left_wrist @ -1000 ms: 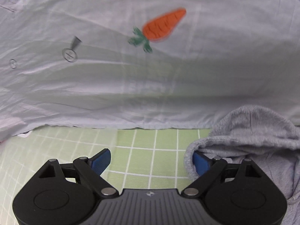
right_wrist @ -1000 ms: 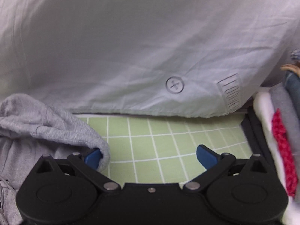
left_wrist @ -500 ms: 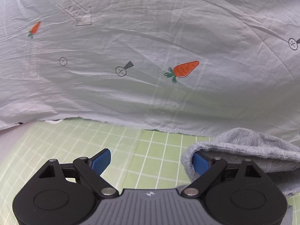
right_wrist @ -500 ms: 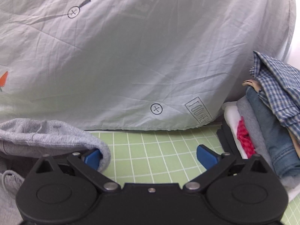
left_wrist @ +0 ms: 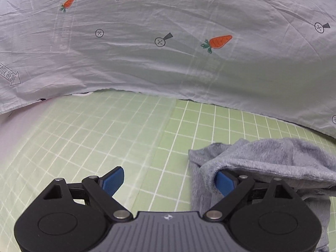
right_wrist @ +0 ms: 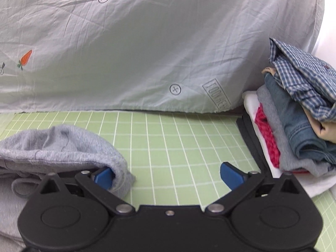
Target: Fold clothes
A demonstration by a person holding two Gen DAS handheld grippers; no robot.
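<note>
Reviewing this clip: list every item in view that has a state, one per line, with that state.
Left tool: jaws wide open, grey fabric draped over one finger.
Right tool: jaws wide open, grey fabric draped over one finger.
Grey sweatshirt: unfolded, bunched between the tools.
Clothes stack: folded, piled at the mat's edge.
Printed sheet: hanging, wrinkled.

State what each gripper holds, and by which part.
Nothing is clamped. The left gripper and right gripper both stand open; the grey garment's folded edge merely drapes over one finger of each.
</note>
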